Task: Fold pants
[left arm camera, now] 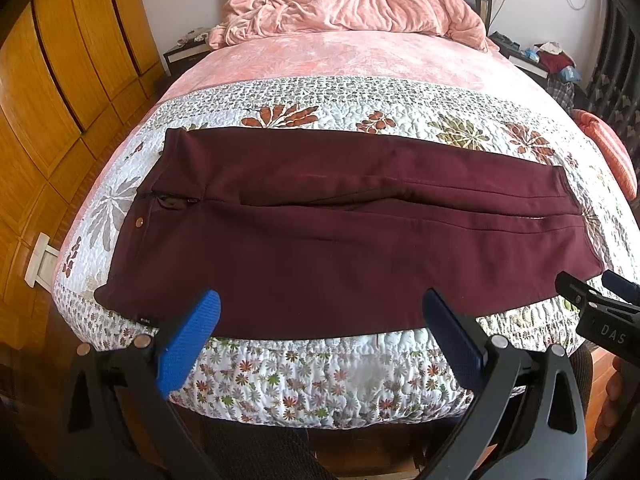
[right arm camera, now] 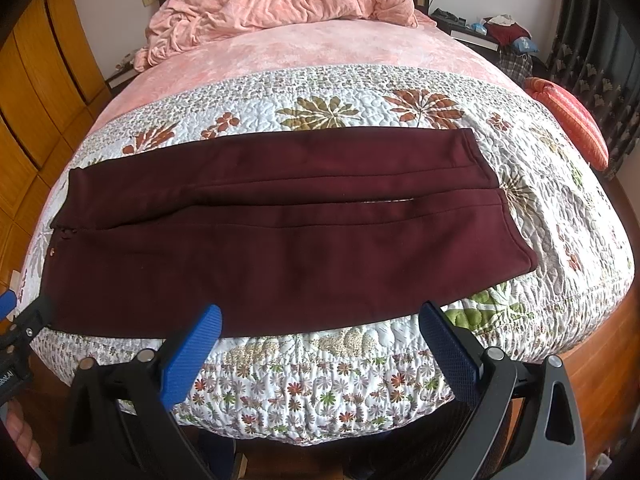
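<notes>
Your left gripper (left arm camera: 320, 312) & right gripper (right arm camera: 320, 326) both hover w/ jaws spread wide, holding nothing, at the near bed edge. Maroon pants (left arm camera: 320, 220) lie flat across the floral quilt (left arm camera: 320, 376), waistband left, hems right, legs side by side.

1. My left gripper (left arm camera: 320, 320) has two black plastic arms, each ending in a blue pad with a fine ribbed grip pattern.
2. Round silver pins (left arm camera: 141, 341) sit at the joints of those arms, two on each side.
3. My right gripper (right arm camera: 320, 332) is built the same: black arms, blue textured pads (right arm camera: 192, 356), silver pins.
4. Seen from the left camera, its black body carries white letters reading "DAS" (left arm camera: 613, 333).
5. The skin of my left hand (right arm camera: 22, 432) shows at the right camera's lower left edge.
</notes>
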Motion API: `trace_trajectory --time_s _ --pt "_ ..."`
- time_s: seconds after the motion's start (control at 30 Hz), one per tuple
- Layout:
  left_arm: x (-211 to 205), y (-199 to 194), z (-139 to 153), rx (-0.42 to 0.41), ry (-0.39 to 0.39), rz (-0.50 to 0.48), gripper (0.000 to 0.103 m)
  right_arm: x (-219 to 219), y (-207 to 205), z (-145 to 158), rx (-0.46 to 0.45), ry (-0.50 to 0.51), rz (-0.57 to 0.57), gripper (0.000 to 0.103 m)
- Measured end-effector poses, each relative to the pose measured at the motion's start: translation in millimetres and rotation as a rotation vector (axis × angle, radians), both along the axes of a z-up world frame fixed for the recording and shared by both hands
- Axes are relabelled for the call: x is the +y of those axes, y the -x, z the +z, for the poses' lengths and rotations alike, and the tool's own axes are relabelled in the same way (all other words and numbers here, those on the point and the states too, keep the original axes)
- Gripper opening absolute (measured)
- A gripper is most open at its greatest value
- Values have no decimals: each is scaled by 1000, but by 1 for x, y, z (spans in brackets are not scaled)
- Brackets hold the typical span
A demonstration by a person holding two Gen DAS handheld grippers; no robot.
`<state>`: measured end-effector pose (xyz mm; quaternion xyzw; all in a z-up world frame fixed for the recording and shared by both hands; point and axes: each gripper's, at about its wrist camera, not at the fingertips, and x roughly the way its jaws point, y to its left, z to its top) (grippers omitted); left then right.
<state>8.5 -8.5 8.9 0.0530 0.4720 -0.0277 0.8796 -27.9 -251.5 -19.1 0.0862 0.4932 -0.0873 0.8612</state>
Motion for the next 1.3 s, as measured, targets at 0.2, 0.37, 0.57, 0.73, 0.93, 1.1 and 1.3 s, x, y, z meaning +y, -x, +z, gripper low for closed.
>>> trace_trajectory --time_s 0.2,0.37,0.57,0.73,0.93,1.1,1.3 --pt "0 -1 -2 3 0 0 100 0 -1 -3 4 0 -2 99" --pt "0 -3 -4 8 -2 0 100 1 -2 -6 8 -3 -3 99" --pt "-2 -5 -8 20 -5 -2 100 -2 -4 -11 19 -12 -7 99" --pt "-1 -16 -19 70 24 5 100 -12 -10 -14 13 -34 8 99" --pt "7 -51 -55 219 111 42 100 -113 -57 -13 -7 -90 -48 99" --pt "-2 -89 -62 243 279 3 100 -213 -136 -29 36 -186 10 99" --pt "-23 -132 -76 229 577 -58 100 -303 -223 -72 133 -281 -6 99"
